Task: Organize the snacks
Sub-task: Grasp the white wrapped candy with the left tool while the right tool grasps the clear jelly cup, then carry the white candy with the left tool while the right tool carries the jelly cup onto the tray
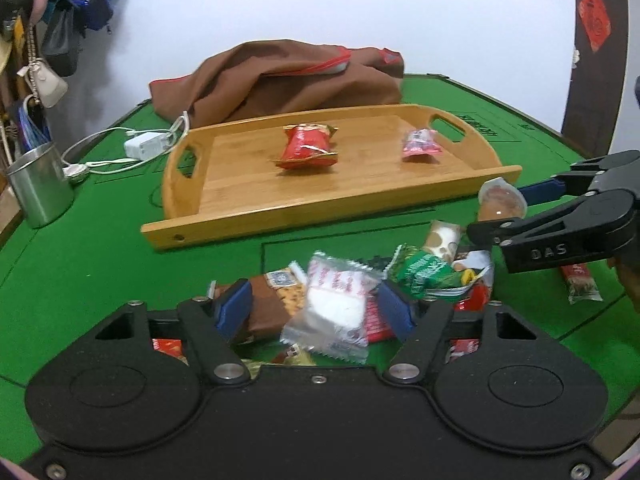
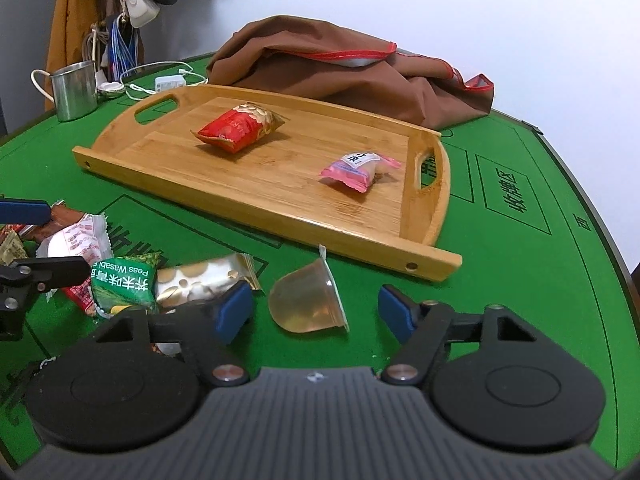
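A wooden tray [image 1: 248, 204] [image 2: 248, 208] lies on the green table and holds a red snack bag [image 1: 308, 148] [image 2: 236, 128] and a pink packet [image 1: 420, 146] [image 2: 358, 170]. A pile of loose snacks lies in front of it. My left gripper [image 1: 316, 306] is open above the pile, its blue pads either side of a white packet [image 1: 336, 304] [image 2: 76, 240]. My right gripper [image 2: 316, 308] [image 1: 500, 212] is open around a jelly cup [image 2: 306, 302] [image 1: 500, 200] lying on its side on the table.
A brown cloth bag [image 1: 280, 80] [image 2: 340, 68] lies behind the tray. A steel mug [image 1: 38, 188] [image 2: 74, 90] and a white charger with cables [image 1: 144, 146] sit at the left. A green wasabi peas packet [image 2: 122, 284] [image 1: 424, 272] and a gold packet [image 2: 200, 280] lie in the pile.
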